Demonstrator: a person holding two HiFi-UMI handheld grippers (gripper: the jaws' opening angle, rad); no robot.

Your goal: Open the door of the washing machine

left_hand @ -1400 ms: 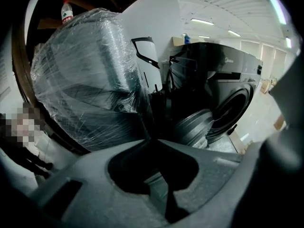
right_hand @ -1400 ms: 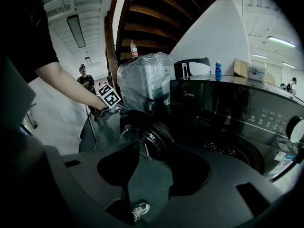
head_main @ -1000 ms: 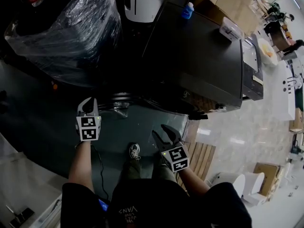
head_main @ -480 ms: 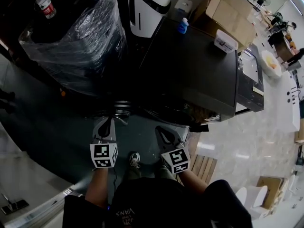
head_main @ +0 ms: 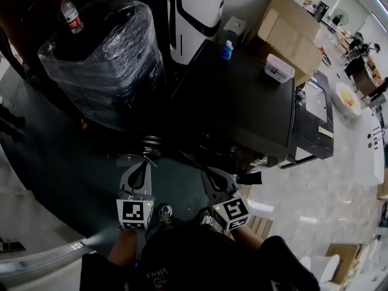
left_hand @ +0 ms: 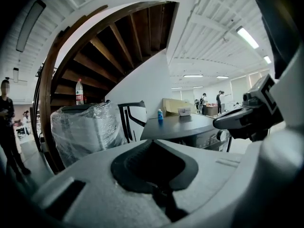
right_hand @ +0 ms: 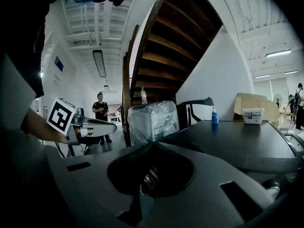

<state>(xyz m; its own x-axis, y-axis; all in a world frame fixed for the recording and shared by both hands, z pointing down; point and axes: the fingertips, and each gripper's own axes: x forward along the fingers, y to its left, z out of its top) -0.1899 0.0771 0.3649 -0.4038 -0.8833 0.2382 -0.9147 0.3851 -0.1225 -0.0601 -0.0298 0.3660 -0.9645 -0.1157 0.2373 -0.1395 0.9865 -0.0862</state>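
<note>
Jaws on the left gripper (head_main: 138, 165) are pressed together with nothing between them; it sits at lower centre-left of the head view, its marker cube (head_main: 134, 214) just below it. The right gripper (head_main: 212, 176) lies beside it at lower centre, jaws likewise together and empty. Each gripper shows at the edge of the other's view, level with it and apart from it.

Just above the left gripper in the head view a round chrome thing (head_main: 151, 144) sits at floor (head_main: 66, 162) level; what it is cannot be told. Above both grippers a wide dark surface (head_main: 242, 108) fills the centre of the frame. A blue bottle (head_main: 227, 50) stands at its far edge and a white box (head_main: 279, 68) near its upper right corner. Under its near edge, at the right of the left gripper view, a front panel with a round knob (left_hand: 221, 137) shows; this appears to be the washer, near the grippers and untouched. Its door cannot be made out in the shadow.

At upper left stands a bundle (head_main: 103, 59) wrapped in clear plastic, with a water bottle (head_main: 71, 14) on top. A white and black machine (head_main: 197, 17) stands at top centre, and cardboard boxes (head_main: 291, 32) at upper right. Wooden stairs (right_hand: 180, 42) rise overhead in the gripper views.
</note>
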